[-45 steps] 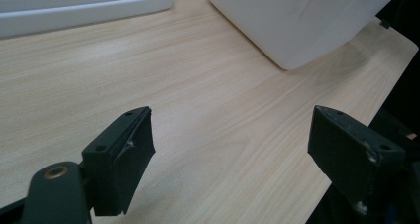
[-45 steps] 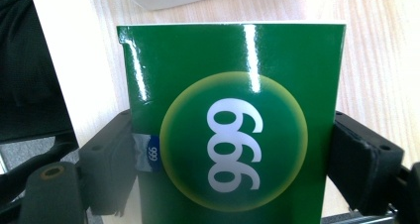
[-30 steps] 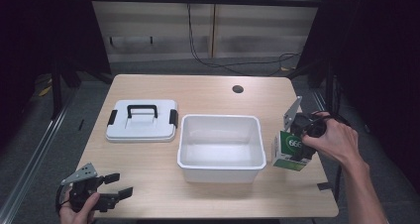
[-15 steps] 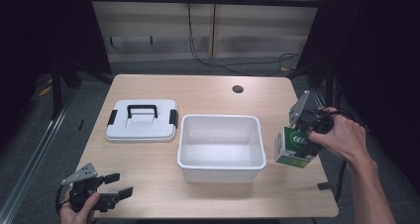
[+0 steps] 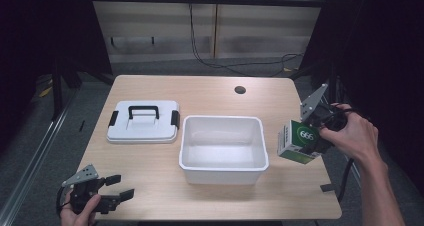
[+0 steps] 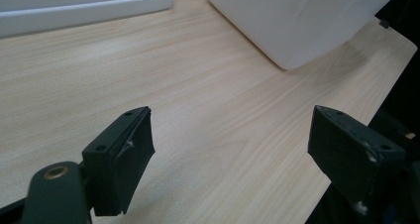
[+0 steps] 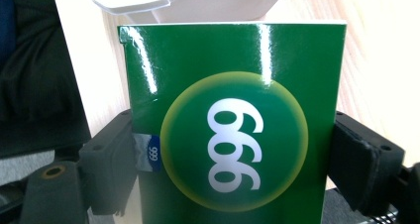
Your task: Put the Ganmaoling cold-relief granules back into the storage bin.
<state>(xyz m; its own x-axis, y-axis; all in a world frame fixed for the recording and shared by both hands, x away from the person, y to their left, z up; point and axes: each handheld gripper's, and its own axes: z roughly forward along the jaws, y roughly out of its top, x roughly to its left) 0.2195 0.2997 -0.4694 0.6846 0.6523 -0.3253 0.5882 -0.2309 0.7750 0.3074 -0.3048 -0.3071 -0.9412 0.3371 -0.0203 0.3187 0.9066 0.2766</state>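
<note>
The light wooden table (image 5: pixel 210 93) carried an open white plastic tub (image 5: pixel 222 148), with a white handled lid (image 5: pixel 142 121) just left of it. Right of the tub, a glossy green "666" carton (image 5: pixel 298 142) hung tilted, its base hidden, clamped in the right gripper (image 5: pixel 315 131). Left of the tub, the left gripper (image 5: pixel 117 186) rested with jaws spread, empty.

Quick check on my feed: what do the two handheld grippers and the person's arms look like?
Both grippers, left gripper and right gripper, are black with two blocky, scuffed jaws, and each carries a grey three-cornered plate on top. A black cable trails from each. The forearms are bare, with no sleeves in view.
</note>
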